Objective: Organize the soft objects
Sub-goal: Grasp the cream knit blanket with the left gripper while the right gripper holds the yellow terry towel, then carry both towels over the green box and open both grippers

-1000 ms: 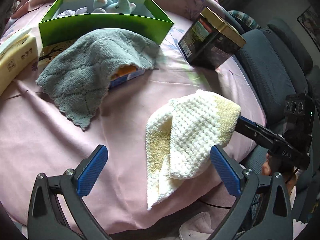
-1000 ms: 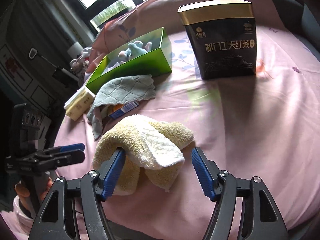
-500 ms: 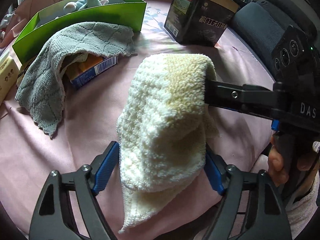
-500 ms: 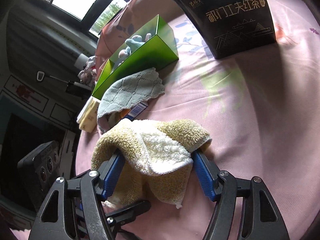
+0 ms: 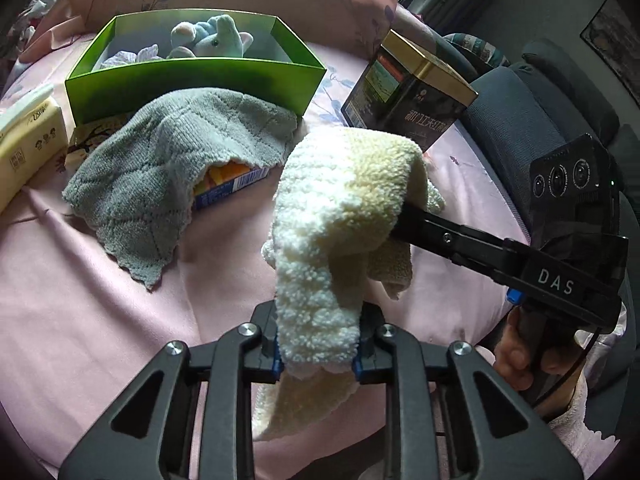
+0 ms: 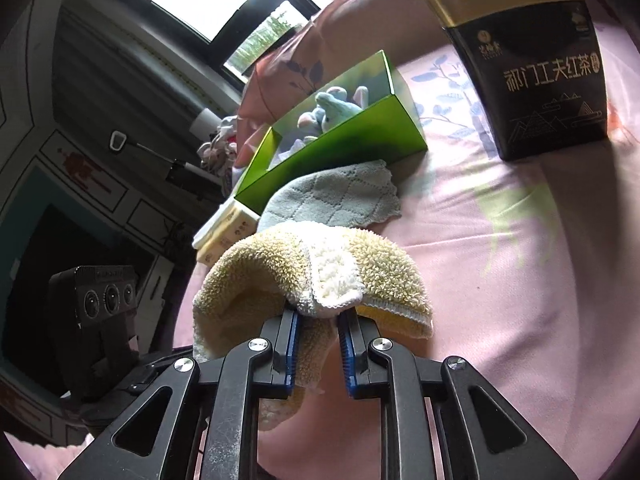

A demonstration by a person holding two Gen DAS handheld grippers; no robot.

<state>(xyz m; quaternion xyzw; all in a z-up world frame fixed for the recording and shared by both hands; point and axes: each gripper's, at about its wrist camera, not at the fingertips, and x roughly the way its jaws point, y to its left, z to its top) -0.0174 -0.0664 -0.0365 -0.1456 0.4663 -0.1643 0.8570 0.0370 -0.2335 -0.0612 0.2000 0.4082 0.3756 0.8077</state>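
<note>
A fluffy cream and yellow towel (image 5: 344, 208) hangs bunched between both grippers above the pink cloth. My left gripper (image 5: 318, 360) is closing, and its blue pads pinch the towel's near end, whose tail droops below them. My right gripper (image 6: 320, 344) is closing too, with a fold of the towel (image 6: 312, 264) squeezed between its pads. In the left wrist view the right gripper (image 5: 404, 220) reaches in from the right, its tips buried in the towel. Behind stands an open green box (image 5: 200, 80) holding a blue plush toy (image 5: 216, 38).
A grey knitted cloth (image 5: 168, 168) drapes over an orange and blue carton (image 5: 232, 182) in front of the green box. A black and gold tea tin (image 5: 408, 100) stands at the back right. A yellow tissue pack (image 5: 28, 148) lies at the left edge, and a dark chair (image 5: 520, 128) sits beyond the right edge.
Both pairs of jaws have drawn in from wide apart onto the towel. The towel has gone from lying loosely folded on the pink cloth to being bunched and held between the two grippers.
</note>
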